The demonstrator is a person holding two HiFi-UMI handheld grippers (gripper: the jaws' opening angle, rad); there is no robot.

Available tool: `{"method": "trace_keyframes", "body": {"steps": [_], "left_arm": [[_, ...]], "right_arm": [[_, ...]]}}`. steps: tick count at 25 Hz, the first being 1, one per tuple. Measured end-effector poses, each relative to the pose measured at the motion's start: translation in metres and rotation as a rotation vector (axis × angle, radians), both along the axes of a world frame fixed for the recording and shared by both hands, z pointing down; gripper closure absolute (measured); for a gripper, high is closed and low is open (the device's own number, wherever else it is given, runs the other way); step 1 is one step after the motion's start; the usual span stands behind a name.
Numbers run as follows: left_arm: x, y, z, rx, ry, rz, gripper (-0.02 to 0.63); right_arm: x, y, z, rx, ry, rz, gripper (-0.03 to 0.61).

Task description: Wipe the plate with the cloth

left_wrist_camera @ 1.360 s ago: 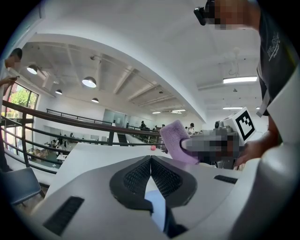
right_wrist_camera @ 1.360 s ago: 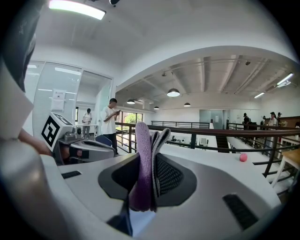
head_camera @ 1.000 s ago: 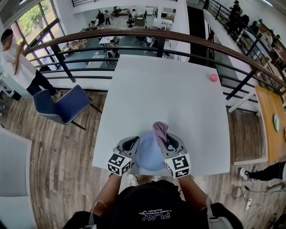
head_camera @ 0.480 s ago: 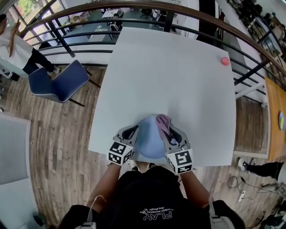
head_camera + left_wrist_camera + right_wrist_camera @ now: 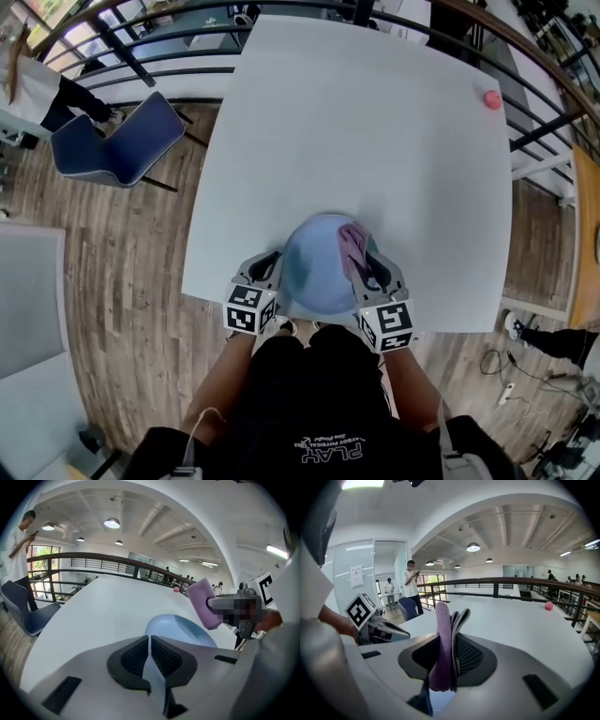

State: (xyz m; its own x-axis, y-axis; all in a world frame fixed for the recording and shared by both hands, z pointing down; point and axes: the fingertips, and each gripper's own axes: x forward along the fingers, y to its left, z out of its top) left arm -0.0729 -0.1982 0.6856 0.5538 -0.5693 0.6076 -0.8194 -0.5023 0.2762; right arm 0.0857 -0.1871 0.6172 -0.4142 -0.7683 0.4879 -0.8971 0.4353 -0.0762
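At the bottom of the head view, nearest to us, we hold a tool in each hand. The left hand-held gripper (image 5: 267,273) has its ribbed black pads clamped together on the thin rim of the plate (image 5: 314,272). The right hand-held gripper (image 5: 371,272) is closed on the cloth (image 5: 352,246), which stands up in soft folds between its pads.

The plate is round, shallow, smooth and pale blue. It sits at lower centre of the frame, over the near edge of the surface (image 5: 356,122); we cannot tell whether it rests there. The mauve, fuzzy cloth lies against the plate's right side.

We judge the wiping to be just starting. The next move calls for pressing the cloth flat on the plate's face and sweeping across it while the left grip steadies the rim.

Beyond lies the wide, matte white surface. A small pink ball (image 5: 491,98) sits at its upper right, and a padded blue chair (image 5: 117,141) stands on the wood floor at upper left.
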Motion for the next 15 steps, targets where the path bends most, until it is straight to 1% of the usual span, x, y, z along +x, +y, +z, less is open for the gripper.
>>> {"method": "trace_keyframes", "body": {"steps": [2, 3, 5, 6, 11, 15], "left_arm": [[-0.006, 0.005, 0.008, -0.031, -0.002, -0.026, 0.599], [-0.008, 0.007, 0.011, -0.048, 0.0, -0.035, 0.579], [-0.011, 0.011, 0.018, -0.09, 0.018, -0.053, 0.514], [-0.011, 0.012, 0.021, -0.115, 0.033, -0.065, 0.505], [-0.008, 0.014, 0.035, -0.232, 0.108, -0.11, 0.499], [-0.002, 0.016, 0.043, -0.291, 0.121, -0.118, 0.499]], "right_arm": [[-0.002, 0.005, 0.008, -0.017, -0.001, -0.002, 0.479], [-0.003, 0.006, 0.011, -0.024, -0.003, -0.005, 0.477], [-0.006, 0.008, 0.017, -0.036, -0.008, -0.009, 0.478], [-0.006, 0.008, 0.019, -0.04, -0.01, -0.011, 0.477], [-0.008, 0.009, 0.031, -0.066, -0.027, -0.013, 0.479], [-0.005, 0.008, 0.036, -0.084, -0.035, -0.017, 0.477]]}}
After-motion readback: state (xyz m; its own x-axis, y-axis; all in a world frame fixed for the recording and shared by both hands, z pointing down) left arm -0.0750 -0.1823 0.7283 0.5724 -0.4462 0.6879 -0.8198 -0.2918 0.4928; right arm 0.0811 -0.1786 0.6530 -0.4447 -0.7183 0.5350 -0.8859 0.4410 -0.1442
